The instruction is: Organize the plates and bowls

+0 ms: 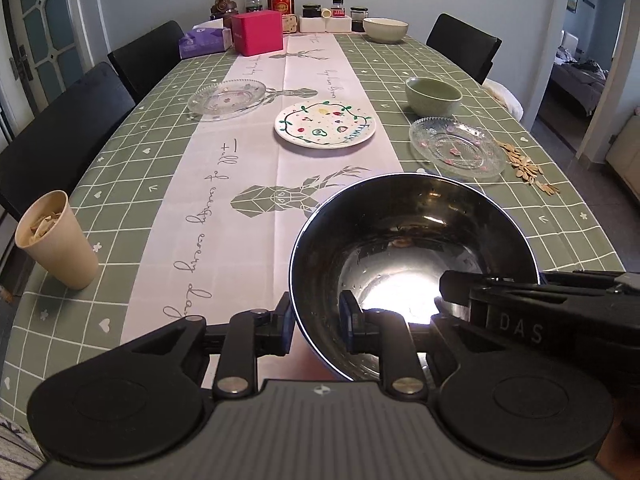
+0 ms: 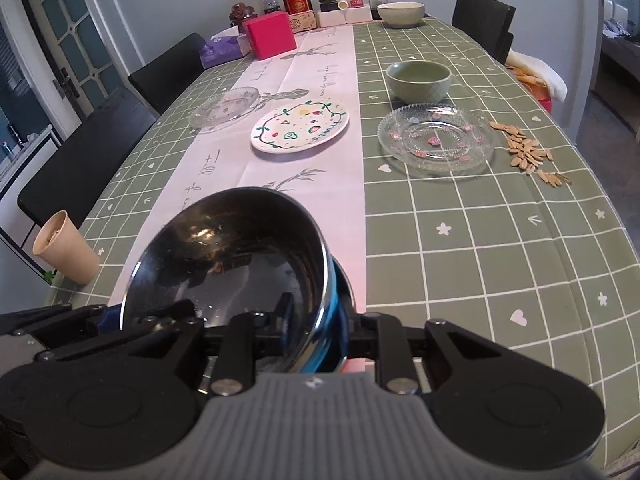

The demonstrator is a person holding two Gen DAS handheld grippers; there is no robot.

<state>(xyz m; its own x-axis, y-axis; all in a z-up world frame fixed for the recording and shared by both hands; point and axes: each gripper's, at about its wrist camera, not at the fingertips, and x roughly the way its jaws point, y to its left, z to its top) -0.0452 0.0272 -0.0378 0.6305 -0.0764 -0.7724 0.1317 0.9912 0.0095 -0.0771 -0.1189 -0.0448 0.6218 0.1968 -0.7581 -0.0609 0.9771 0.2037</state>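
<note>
A shiny steel bowl (image 1: pixel 400 248) is held above the table's near edge; it also shows in the right wrist view (image 2: pixel 236 256). My left gripper (image 1: pixel 316 320) is shut on its left rim. My right gripper (image 2: pixel 316 320) is shut on its right rim, and its finger shows inside the bowl in the left wrist view. On the table lie a painted white plate (image 1: pixel 325 124), a glass plate (image 1: pixel 227 98) at left, a glass plate (image 1: pixel 456 147) at right, a green bowl (image 1: pixel 433 95) and a pale bowl (image 1: pixel 385 29) at the far end.
A paper cup (image 1: pixel 56 240) with scraps stands near the left edge. Seeds (image 1: pixel 524 164) lie scattered right of the right glass plate. A pink box (image 1: pixel 258 32), tissue pack, bottles and jars crowd the far end. Black chairs (image 1: pixel 60 136) line both sides.
</note>
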